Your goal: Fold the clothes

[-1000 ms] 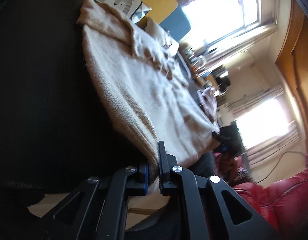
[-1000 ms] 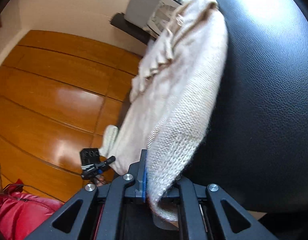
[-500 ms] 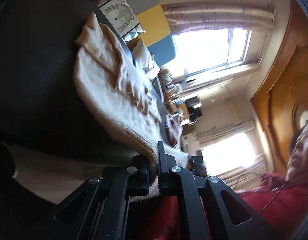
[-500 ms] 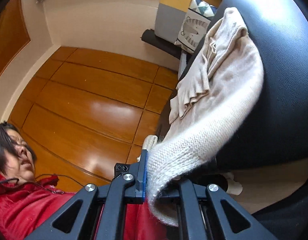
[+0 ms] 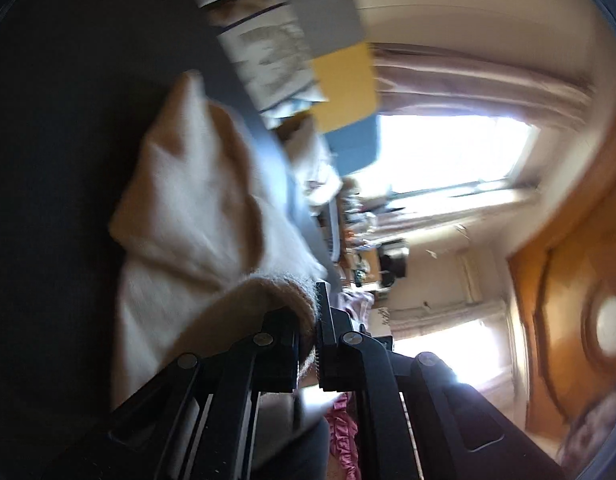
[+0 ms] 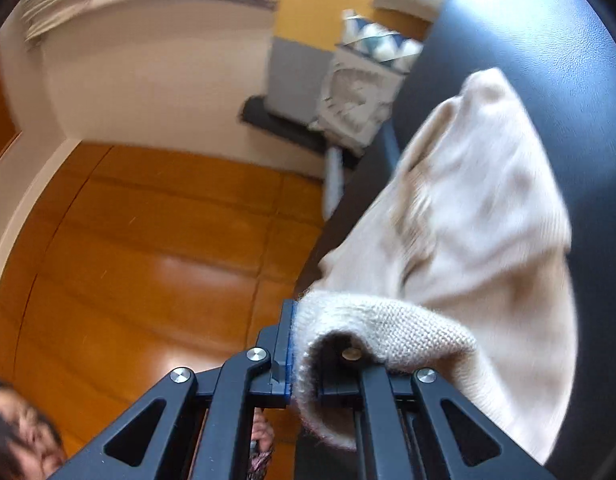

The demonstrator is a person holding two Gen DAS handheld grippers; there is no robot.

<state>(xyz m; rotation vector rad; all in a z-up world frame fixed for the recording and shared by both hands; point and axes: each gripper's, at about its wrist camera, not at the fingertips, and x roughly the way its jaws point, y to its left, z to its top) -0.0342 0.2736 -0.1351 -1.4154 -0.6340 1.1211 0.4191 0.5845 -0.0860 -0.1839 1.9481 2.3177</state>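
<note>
A cream knitted sweater [image 5: 196, 216] lies on a black leather surface [image 5: 60, 160], its near edge lifted and doubled back over the rest. My left gripper [image 5: 313, 320] is shut on that edge, the knit pinched between its black fingers. In the right wrist view the same sweater [image 6: 479, 216] arches up from the black leather surface [image 6: 587, 100], and my right gripper [image 6: 304, 344] is shut on the folded knit hem, which drapes over its right finger. Both views are blurred by motion.
Patterned cushions [image 5: 268, 52] and a yellow and grey panel [image 6: 308, 8] stand at the far end of the surface. A bright window [image 5: 447, 152] and a cluttered shelf lie beyond. Glossy wooden panelling [image 6: 148, 240] fills the right wrist view's left side; a person's head [image 6: 16, 432] shows low.
Both grippers have carried the sweater's near edge toward its far end, so the flat garment now bunches into a fold. Both views rolled and became blurred.
</note>
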